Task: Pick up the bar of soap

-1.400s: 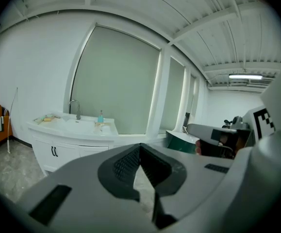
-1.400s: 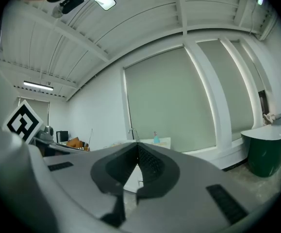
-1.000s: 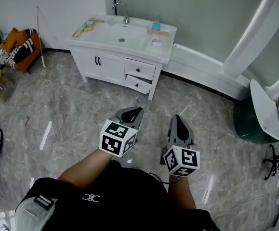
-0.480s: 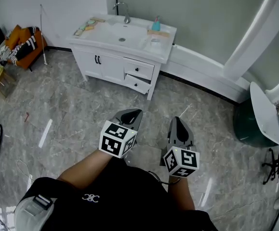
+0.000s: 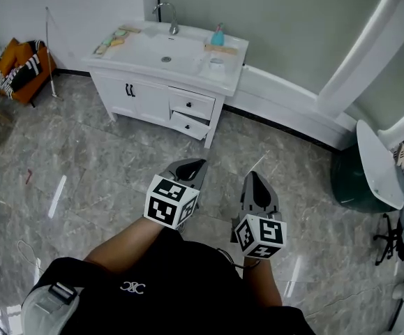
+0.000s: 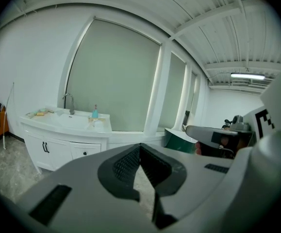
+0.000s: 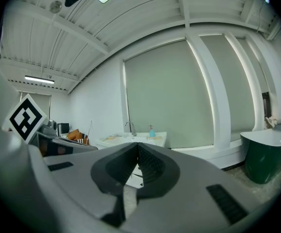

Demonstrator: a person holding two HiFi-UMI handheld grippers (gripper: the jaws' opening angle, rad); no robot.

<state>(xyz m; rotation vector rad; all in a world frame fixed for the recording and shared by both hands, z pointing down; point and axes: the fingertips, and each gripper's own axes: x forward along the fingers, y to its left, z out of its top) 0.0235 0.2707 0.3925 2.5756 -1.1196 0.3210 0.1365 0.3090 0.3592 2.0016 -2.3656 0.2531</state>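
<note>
A white vanity (image 5: 153, 89) with a sink and faucet (image 5: 164, 10) stands far ahead across the marble floor. A blue bottle (image 5: 218, 35) stands on its top beside a flat tan thing (image 5: 215, 48), and small items (image 5: 111, 44) lie at its left end. Which of these is the soap is too small to tell. My left gripper (image 5: 197, 163) and right gripper (image 5: 255, 177) are held side by side close to my body, well short of the vanity. Both are shut, with nothing between the jaws. The vanity (image 6: 65, 125) and bottle (image 7: 151, 130) show small beyond the jaws in both gripper views.
One vanity drawer (image 5: 188, 125) hangs open. A dark green tub with a white top (image 5: 361, 176) stands at the right. An orange seat with striped cloth (image 5: 20, 61) sits at the left, and a white pole (image 5: 50, 47) leans on the wall. A curved white ledge (image 5: 292, 96) runs under the window.
The vanity has shifted a little left in the head view. Both grippers keep their places and stay shut.
</note>
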